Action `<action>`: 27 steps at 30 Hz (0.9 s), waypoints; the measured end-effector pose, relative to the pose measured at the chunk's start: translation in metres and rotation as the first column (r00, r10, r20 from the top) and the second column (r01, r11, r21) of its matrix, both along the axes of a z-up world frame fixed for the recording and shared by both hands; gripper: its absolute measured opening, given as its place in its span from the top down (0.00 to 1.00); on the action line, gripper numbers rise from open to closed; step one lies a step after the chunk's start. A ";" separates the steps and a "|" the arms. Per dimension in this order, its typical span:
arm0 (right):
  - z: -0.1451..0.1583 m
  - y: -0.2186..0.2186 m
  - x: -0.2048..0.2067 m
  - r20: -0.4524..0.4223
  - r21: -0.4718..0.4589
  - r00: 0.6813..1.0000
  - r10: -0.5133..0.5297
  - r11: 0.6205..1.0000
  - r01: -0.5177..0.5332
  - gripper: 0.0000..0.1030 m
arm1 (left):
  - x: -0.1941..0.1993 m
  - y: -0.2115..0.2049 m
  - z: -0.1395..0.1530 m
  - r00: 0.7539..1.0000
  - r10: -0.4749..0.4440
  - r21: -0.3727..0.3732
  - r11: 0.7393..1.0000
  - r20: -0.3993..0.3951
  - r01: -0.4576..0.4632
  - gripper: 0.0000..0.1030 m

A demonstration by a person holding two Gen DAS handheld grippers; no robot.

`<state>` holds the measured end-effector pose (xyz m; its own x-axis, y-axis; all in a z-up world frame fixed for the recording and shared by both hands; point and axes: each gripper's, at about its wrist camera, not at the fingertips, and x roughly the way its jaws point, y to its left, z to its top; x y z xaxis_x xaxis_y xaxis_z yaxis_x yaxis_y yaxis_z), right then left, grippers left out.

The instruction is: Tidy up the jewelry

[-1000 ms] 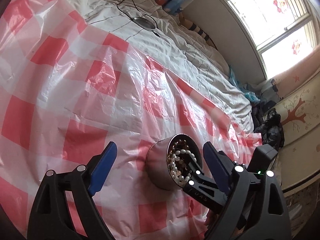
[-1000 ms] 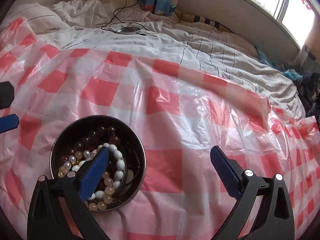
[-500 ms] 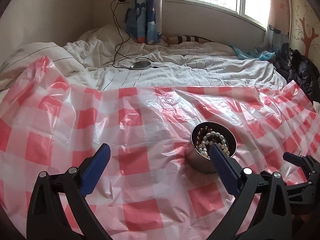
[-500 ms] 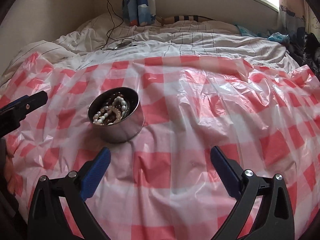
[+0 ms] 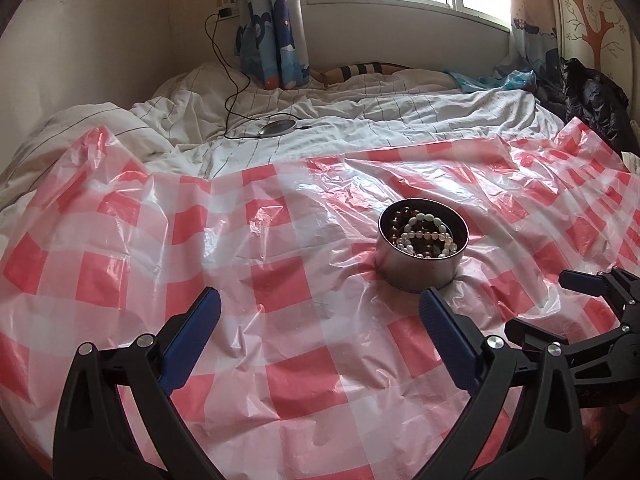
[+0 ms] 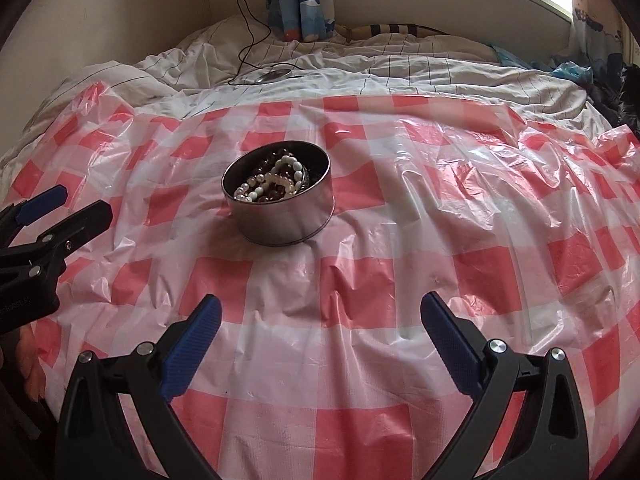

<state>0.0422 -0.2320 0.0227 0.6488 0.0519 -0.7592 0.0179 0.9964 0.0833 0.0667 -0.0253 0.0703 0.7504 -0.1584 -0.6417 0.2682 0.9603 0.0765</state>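
Observation:
A round metal tin (image 5: 420, 268) (image 6: 280, 220) stands upright on a red-and-white checked plastic sheet (image 5: 280, 280) (image 6: 440, 200). Inside it lie several bead bracelets (image 5: 426, 234) (image 6: 272, 182), white pearl-like and dark brown ones. My left gripper (image 5: 320, 316) is open and empty, held back from the tin, which sits just beyond its right finger. My right gripper (image 6: 320, 314) is also open and empty, with the tin farther off, ahead and slightly left. Each gripper shows at the edge of the other's view: the right gripper (image 5: 592, 300), the left gripper (image 6: 56, 212).
The sheet covers a bed with rumpled white striped bedding (image 5: 360, 112). A round charger disc with a black cable (image 5: 278, 128) lies on the bedding beyond the sheet. Dark clothing (image 5: 588, 96) is piled at the far right. A wall and window stand behind the bed.
Both grippers have drawn back from the tin and away from it. The left one has rolled level, so the scene now stands upright. The tin stayed in place with the bracelets inside.

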 end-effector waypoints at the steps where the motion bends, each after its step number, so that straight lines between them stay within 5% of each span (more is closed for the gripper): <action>1: 0.000 0.001 0.001 -0.003 -0.003 1.000 0.000 1.000 0.000 0.07 | 0.001 0.000 0.000 1.000 0.003 -0.006 1.000 -0.003 -0.003 0.07; 15: 0.000 -0.002 0.003 -0.004 0.002 1.000 0.002 1.000 -0.002 0.07 | 0.007 -0.026 -0.005 0.999 -0.038 0.031 0.999 0.005 0.038 0.07; 21: -0.004 -0.003 0.007 -0.018 -0.013 1.000 0.001 1.000 -0.001 0.07 | 0.010 -0.018 -0.009 0.999 -0.039 -0.088 0.995 -0.037 0.035 0.07; 27: -0.003 -0.008 0.007 0.000 -0.018 1.000 -0.029 0.999 0.029 0.07 | 0.014 -0.016 -0.011 0.998 -0.020 -0.075 0.997 -0.056 0.015 0.07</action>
<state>0.0495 -0.2400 0.0202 0.6496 0.0195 -0.7600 0.0470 0.9967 0.0658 0.0808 -0.0415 0.0590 0.7101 -0.2201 -0.6688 0.2869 0.9579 -0.0107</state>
